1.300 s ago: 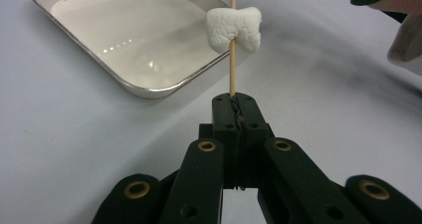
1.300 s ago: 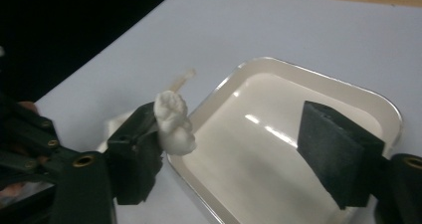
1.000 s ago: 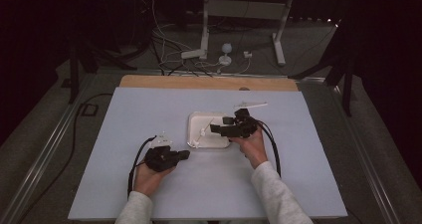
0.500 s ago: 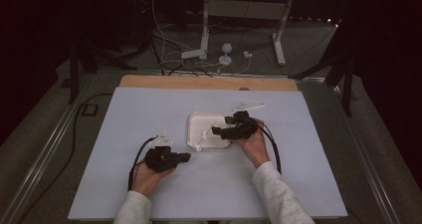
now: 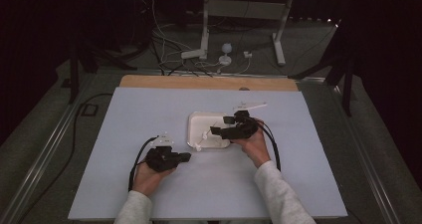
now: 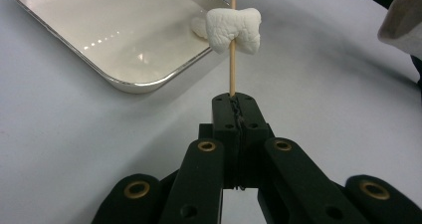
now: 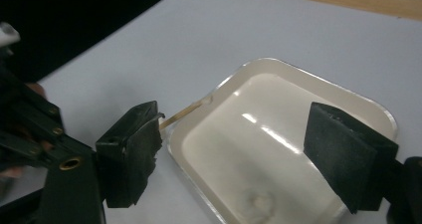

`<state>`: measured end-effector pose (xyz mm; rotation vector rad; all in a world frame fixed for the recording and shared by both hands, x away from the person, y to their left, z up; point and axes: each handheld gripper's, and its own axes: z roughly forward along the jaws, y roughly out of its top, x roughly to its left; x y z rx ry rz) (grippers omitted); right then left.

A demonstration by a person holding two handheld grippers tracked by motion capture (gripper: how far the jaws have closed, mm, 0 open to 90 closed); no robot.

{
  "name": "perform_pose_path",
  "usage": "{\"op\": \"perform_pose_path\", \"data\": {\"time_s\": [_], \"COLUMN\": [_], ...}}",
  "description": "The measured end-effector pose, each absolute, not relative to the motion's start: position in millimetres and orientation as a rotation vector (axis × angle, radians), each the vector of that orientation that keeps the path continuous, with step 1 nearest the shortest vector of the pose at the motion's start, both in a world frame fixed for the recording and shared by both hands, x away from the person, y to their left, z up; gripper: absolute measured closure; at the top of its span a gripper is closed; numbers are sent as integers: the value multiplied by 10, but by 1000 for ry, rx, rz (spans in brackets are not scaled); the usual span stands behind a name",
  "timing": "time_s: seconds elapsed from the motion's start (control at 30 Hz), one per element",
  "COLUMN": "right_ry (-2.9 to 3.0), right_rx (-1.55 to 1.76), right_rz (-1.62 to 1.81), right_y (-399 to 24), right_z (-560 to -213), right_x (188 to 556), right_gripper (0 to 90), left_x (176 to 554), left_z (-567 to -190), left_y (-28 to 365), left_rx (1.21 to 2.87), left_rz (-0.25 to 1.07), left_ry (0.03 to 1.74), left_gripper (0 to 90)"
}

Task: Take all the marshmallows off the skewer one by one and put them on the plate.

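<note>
Pale lavender worktop (image 5: 124, 134) carries one shallow white rectangular metal tray (image 6: 74, 40). At left, the left hand-held gripper (image 6: 234, 102) has its jaws pressed together on one thin wooden skewer (image 6: 232, 69), which pierces one white, dented marshmallow (image 6: 234, 30) beside the tray's rim. At right, the right hand-held gripper (image 7: 234, 149) hangs over the tray, jaws wide apart, holding nothing.

Room: dim, dark all round the lit table (image 5: 149, 134).
Glare: bright streaks on the tray (image 7: 278, 134) floor.
Focus: right gripper view soft; near jaws blurry, maybe motion.
Shadows: faint, soft-edged.
</note>
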<state>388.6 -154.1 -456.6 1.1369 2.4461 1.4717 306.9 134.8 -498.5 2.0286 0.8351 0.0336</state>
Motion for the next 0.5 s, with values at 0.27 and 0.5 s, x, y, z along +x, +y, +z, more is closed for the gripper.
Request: {"op": "perform_pose_path", "data": {"time_s": [0.27,0.5], "right_ry": [2441,2472], "right_rx": [1190,1193], "right_rz": [1582,1691], "right_y": [-1523,-1406], "right_z": [-4555,-4536], "right_x": [3851,3737], "right_gripper": [224,308], "left_x": [3065,3028], "left_z": [-4951,-4896], "left_y": [1374,1355], "left_rx": [1959,1895], "left_rz": [77,142], "left_ry": [866,883], "left_gripper": [900,900]}}
